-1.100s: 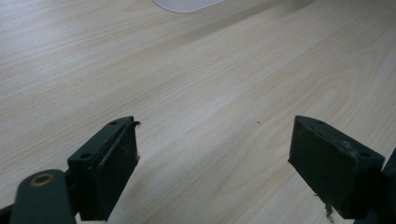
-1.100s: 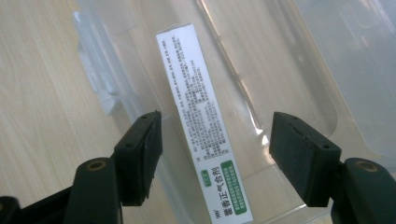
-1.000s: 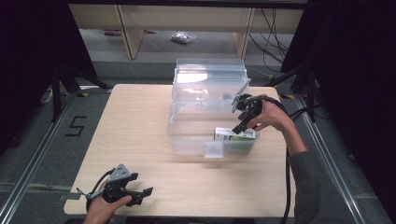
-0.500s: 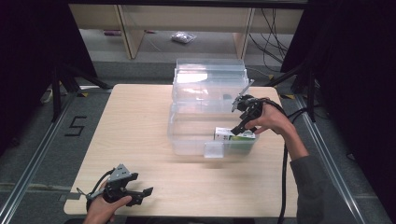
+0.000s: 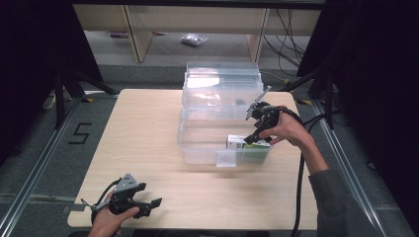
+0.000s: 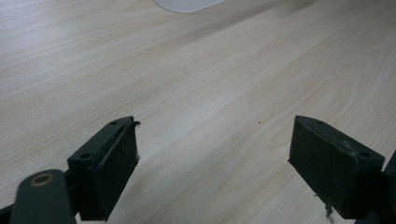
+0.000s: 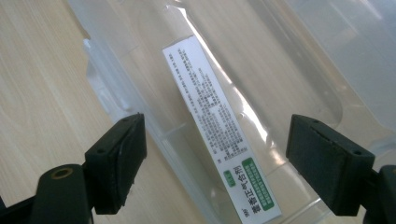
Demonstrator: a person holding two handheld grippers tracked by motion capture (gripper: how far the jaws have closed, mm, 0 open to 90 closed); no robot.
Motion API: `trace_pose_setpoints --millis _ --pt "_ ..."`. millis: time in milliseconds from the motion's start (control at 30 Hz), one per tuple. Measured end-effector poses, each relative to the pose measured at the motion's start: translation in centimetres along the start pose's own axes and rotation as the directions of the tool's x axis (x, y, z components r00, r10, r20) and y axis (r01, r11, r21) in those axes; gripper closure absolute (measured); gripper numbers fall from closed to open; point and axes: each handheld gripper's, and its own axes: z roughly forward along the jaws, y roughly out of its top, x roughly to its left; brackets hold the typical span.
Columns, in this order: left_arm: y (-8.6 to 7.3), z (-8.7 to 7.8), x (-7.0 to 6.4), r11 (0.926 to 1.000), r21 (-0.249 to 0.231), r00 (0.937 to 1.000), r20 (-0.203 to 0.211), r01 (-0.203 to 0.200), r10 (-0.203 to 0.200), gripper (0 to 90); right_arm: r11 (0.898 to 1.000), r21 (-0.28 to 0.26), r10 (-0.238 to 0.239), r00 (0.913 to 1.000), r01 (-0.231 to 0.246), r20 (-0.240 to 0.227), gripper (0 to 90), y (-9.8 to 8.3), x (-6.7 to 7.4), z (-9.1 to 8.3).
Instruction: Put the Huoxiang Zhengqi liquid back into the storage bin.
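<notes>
Table (image 5: 148,128) of pale wood ran across the high view; at its near left corner the left gripper (image 5: 150,206) lay low over the boards in the person's left hand (image 5: 106,222), well apart from everything else on the top; its jaws stood wide open with nothing between them, and the left gripper view showed bare wood grain between the two black pads (image 6: 109,170), with a rounded clear edge far off at the top; toward the middle of the table sat the bin (image 5: 207,143), a clear plastic one, with a second clear bin (image 5: 222,81) just behind it; a small clear tab (image 5: 226,158) stuck out from the front wall of the near one; inside that bin, at its right front corner, lay the box (image 5: 242,143), white with green print, flat on the floor and close to the front wall; over it the right gripper (image 5: 251,139) pointed down in the right hand (image 5: 289,131), its cable (image 5: 299,197) trailing back along the sleeve; its jaws had just been opening and stood wide apart, gripping nothing; in the right gripper view the box (image 7: 219,130) lay slantwise below and between the pads (image 7: 126,158), touched by neither, its printed face up, the bin's rim (image 7: 140,116) crossing beneath the left pad.
</notes>
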Motion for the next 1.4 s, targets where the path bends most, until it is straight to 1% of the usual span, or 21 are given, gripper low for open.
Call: trace_pose_setpoints --millis 33,100,233,333,367,400,467,500,633,733,767,800,833,867,933,1033,1067,1167,1300,1333,1400 --pt "0.0 0.0 0.0 1.0000 -0.002 1.0000 0.001 0.005 -0.005 14.9 1.000 0.003 0.009 0.9999 -0.009 0.010 21.4 -0.1 0.2 -0.2" --pt "0.0 0.0 0.0 1.0000 -0.003 1.0000 0.001 0.004 -0.004 14.9 1.000 0.005 -0.002 0.9997 0.002 0.025 21.3 -0.2 0.2 -0.4" --pt "0.0 0.0 0.0 1.0000 0.003 1.0000 0.006 0.002 -0.002 14.9 1.000 -0.008 0.012 0.9996 -0.012 0.025 21.6 -0.4 0.6 -0.6" --pt "0.0 0.0 0.0 1.0000 -0.002 1.0000 0.000 0.004 -0.004 14.9 0.999 -0.023 0.028 0.9995 -0.028 0.011 21.7 -0.6 1.0 -0.6" --pt "0.0 0.0 0.0 1.0000 -0.002 1.0000 0.004 0.004 -0.004 14.9 1.000 -0.023 0.008 0.9996 -0.007 0.025 21.7 -0.7 0.9 -0.6" --pt "0.0 0.0 0.0 1.0000 0.000 1.0000 0.001 0.003 -0.003 14.9 0.999 -0.033 0.035 0.9994 -0.035 0.000 21.4 -0.8 1.4 -0.6" --pt "0.0 0.0 0.0 1.0000 0.000 1.0000 0.003 -0.001 0.001 14.9 0.999 -0.035 0.032 0.9995 -0.032 -0.001 20.3 -1.0 1.6 -0.5" --pt "0.0 0.0 0.0 1.0000 -0.001 1.0000 0.000 0.005 -0.005 14.9 0.999 -0.035 0.032 0.9995 -0.032 -0.001 20.3 -1.0 1.6 -0.5" --pt "0.0 0.0 0.0 1.0000 -0.001 1.0000 0.000 0.004 -0.004 14.9 0.997 -0.064 0.039 0.9992 -0.039 0.001 18.9 -1.4 2.0 -0.8" --pt "0.0 0.0 0.1 0.9998 0.016 0.9999 -0.002 -0.011 0.011 14.9 0.996 -0.076 0.046 0.9989 -0.045 0.005 18.3 -1.7 2.3 -1.0" --pt "0.0 0.0 0.0 1.0000 0.001 1.0000 0.002 0.002 -0.002 14.9 0.995 -0.088 0.045 0.9990 -0.045 0.004 18.3 -1.8 2.3 -1.0" --pt "0.0 0.0 0.0 1.0000 0.005 1.0000 0.004 0.002 -0.002 14.9 0.995 -0.092 0.044 0.9990 -0.043 0.004 18.2 -2.0 2.3 -1.0" --pt "0.0 0.0 0.0 1.0000 0.005 1.0000 0.004 0.001 -0.001 14.9 0.994 -0.085 0.063 0.9980 -0.062 0.010 18.2 -2.1 2.5 -1.1" --pt "0.0 0.0 0.0 1.0000 0.005 1.0000 0.001 0.001 -0.001 14.9 0.994 -0.096 0.054 0.9984 -0.052 0.017 18.2 -2.2 2.6 -1.1" --pt "0.0 0.0 0.0 1.0000 0.000 1.0000 0.001 -0.003 0.003 14.9 0.994 -0.103 0.047 0.9988 -0.045 0.015 18.1 -2.4 2.8 -1.1" --pt "0.0 0.0 0.0 1.0000 0.000 1.0000 -0.001 0.002 -0.002 14.9 0.990 -0.123 0.070 0.9975 -0.069 0.006 18.0 -2.6 3.2 -1.1" --pt "0.0 0.0 0.0 1.0000 0.005 1.0000 0.004 0.001 -0.001 14.9 0.988 -0.137 0.067 0.9976 -0.065 0.012 18.0 -2.7 3.3 -1.1" --pt "0.0 0.0 0.0 1.0000 0.004 1.0000 0.004 0.001 -0.001 14.9 0.988 -0.134 0.077 0.9970 -0.076 0.005 17.8 -2.8 3.5 -1.1" --pt "0.0 0.0 0.0 1.0000 0.006 1.0000 0.004 0.000 0.000 14.9 0.985 -0.158 0.066 0.9978 -0.064 0.009 17.7 -3.0 3.8 -1.1" --pt "0.0 0.0 0.0 1.0000 0.005 1.0000 0.004 0.000 0.000 14.9 0.985 -0.155 0.081 0.9967 -0.079 0.004 17.8 -3.1 3.9 -1.1" --pt "0.0 0.1 0.0 1.0000 0.005 1.0000 0.006 -0.005 0.005 14.9 0.984 -0.163 0.077 0.9970 -0.077 -0.003 18.0 -3.2 4.1 -1.0"
